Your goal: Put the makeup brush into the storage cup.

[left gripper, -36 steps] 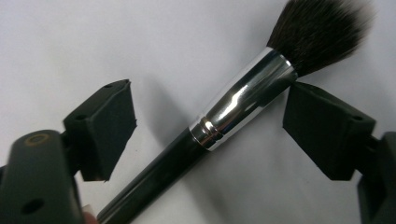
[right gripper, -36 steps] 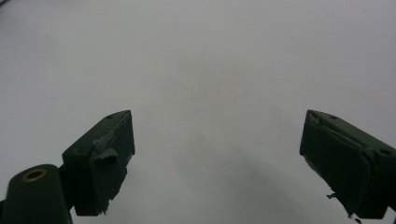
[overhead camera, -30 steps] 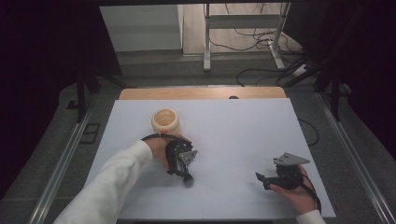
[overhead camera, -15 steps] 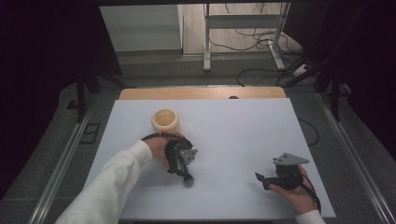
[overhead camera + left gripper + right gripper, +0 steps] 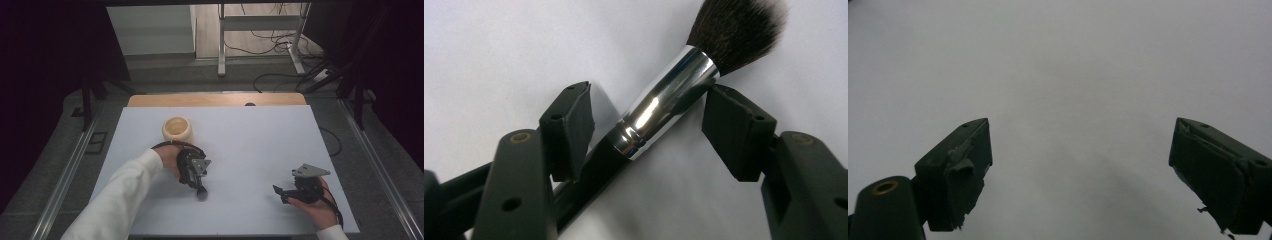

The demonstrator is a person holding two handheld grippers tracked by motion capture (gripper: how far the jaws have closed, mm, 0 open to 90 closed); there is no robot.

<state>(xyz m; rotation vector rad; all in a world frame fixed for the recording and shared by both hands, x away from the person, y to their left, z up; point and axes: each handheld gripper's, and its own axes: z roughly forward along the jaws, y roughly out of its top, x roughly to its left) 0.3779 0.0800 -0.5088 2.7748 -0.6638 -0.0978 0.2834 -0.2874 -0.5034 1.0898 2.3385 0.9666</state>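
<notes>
Two black jaws of the left gripper [image 5: 646,150], which have just been closing, straddle a makeup brush [image 5: 664,102] lying flat on the white table [image 5: 250,140]. Its long axis runs diagonally across the gap, black handle toward the camera, chrome ferrule between the pads, dark bristles beyond. One pad seems to touch the ferrule; the other stands apart, so no firm grip yet. Farther right, the right gripper [image 5: 281,192] rests wide open, holding nothing. Beyond sits a cream pot [image 5: 177,129].
</notes>
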